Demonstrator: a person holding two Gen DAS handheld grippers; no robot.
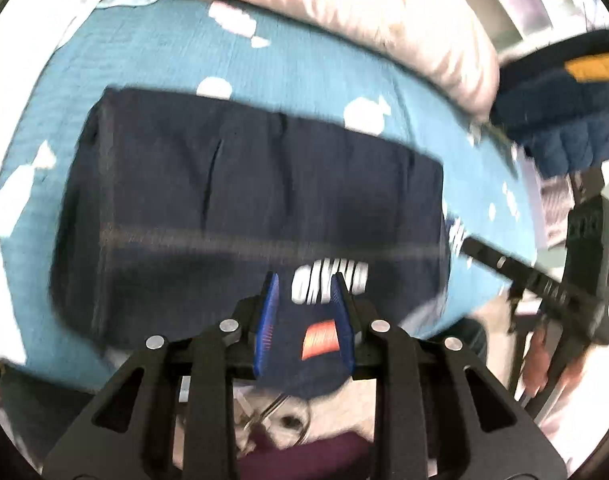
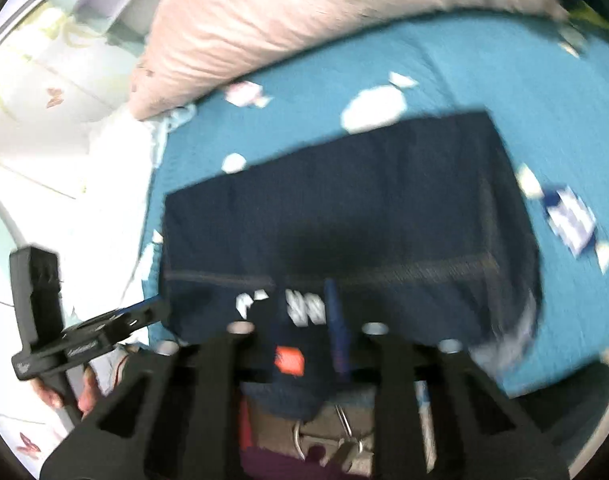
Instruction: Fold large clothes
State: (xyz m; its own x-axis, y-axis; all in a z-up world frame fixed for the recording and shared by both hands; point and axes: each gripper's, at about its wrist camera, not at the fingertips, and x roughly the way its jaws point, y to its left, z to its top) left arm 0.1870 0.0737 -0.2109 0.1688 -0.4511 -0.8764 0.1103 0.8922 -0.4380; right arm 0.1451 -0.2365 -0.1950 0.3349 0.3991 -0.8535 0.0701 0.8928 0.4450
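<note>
Though blur smears everything, left tongs (image 1: 304,280) gape above the garment (image 1: 244,184) (right tongs (image 2: 304,294): can't tell).

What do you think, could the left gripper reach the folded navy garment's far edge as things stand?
Probably yes: the left gripper hovers over the near edge of the navy garment, jaws apart, and nothing lies on the cloth between it and the far edge. The pink pillow sits beyond.

The folded garment (image 1: 244,200) in the middle of the frame is dark navy, with white lettering and an orange patch at its lower edge. The bedsheet (image 1: 152,52) is teal with white blobs. The pillow (image 1: 344,4) at the top is pale pink.
</note>
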